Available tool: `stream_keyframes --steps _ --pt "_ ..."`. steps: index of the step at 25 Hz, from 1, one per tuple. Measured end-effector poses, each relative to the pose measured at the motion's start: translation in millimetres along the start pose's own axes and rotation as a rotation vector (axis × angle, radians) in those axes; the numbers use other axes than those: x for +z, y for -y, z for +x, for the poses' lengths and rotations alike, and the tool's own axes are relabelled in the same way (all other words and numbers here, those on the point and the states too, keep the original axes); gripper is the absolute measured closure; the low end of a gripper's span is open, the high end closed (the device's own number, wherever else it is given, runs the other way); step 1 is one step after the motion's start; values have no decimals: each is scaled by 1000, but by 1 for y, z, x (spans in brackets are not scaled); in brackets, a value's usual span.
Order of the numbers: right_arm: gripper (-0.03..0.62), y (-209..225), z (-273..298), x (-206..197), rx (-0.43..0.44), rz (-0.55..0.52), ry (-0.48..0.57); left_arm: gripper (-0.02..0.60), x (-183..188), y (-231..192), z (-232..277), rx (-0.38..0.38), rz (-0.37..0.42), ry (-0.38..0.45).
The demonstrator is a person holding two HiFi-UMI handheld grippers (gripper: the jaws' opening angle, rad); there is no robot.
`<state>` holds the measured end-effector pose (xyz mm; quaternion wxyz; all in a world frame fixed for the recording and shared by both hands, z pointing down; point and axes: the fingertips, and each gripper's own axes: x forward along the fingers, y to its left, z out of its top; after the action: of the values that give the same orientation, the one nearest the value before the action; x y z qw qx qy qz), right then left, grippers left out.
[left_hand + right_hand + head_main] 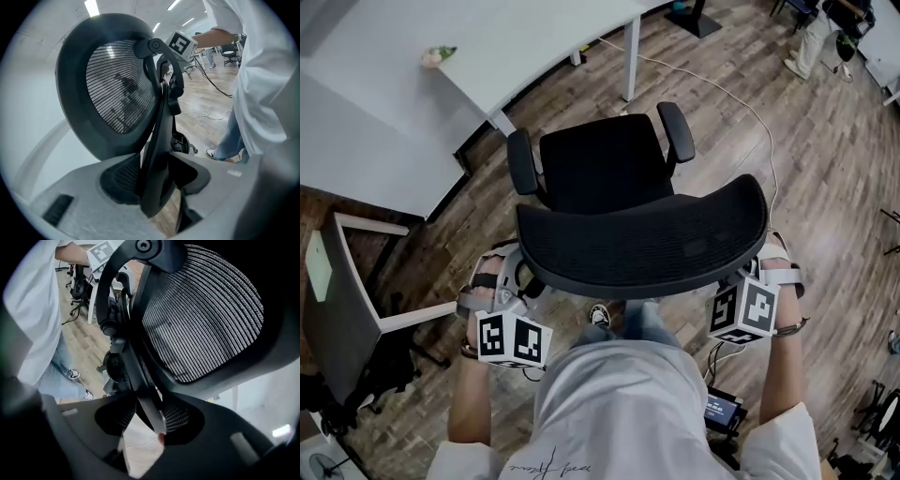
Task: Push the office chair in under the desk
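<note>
The black mesh office chair faces the white desk (487,47). Its seat (605,169) lies just short of the desk edge, and the curved backrest (647,234) is nearest me. My left gripper (520,274) is shut on the backrest's left edge. My right gripper (759,264) is shut on its right edge. In the left gripper view the backrest (117,84) rises ahead, and its dark frame fills the gap at the left gripper (157,187). In the right gripper view the backrest's (206,315) frame runs between the pads of the right gripper (150,418).
A desk leg (630,56) stands just beyond the chair's right armrest (677,131). A white cable (741,103) trails over the wood floor on the right. A white-framed stand (356,281) sits to my left. Another person (820,33) stands far off at the top right.
</note>
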<state>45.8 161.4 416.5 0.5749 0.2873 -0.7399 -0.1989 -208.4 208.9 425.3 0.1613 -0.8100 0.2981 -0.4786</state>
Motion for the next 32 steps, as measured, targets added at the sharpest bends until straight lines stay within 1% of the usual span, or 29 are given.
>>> stream_keyframes --steps 11,15,18,22,26,32 --pt "414 60 41 -25 -6 -19 53 385 29 -35 47 31 -42 -41" --pt "414 77 54 -28 -6 -30 87 380 33 -48 61 48 -48 -51" --pt "413 88 62 -30 -4 -43 107 382 36 -54 70 47 -62 -62" --pt "410 103 72 -40 -14 -48 123 382 47 -59 82 62 -64 -68" --pt "405 120 89 -38 -12 -51 121 382 48 -72 94 84 -71 -67" --pt "399 147 111 -43 -9 -34 148 380 56 -89 115 110 -81 -75"
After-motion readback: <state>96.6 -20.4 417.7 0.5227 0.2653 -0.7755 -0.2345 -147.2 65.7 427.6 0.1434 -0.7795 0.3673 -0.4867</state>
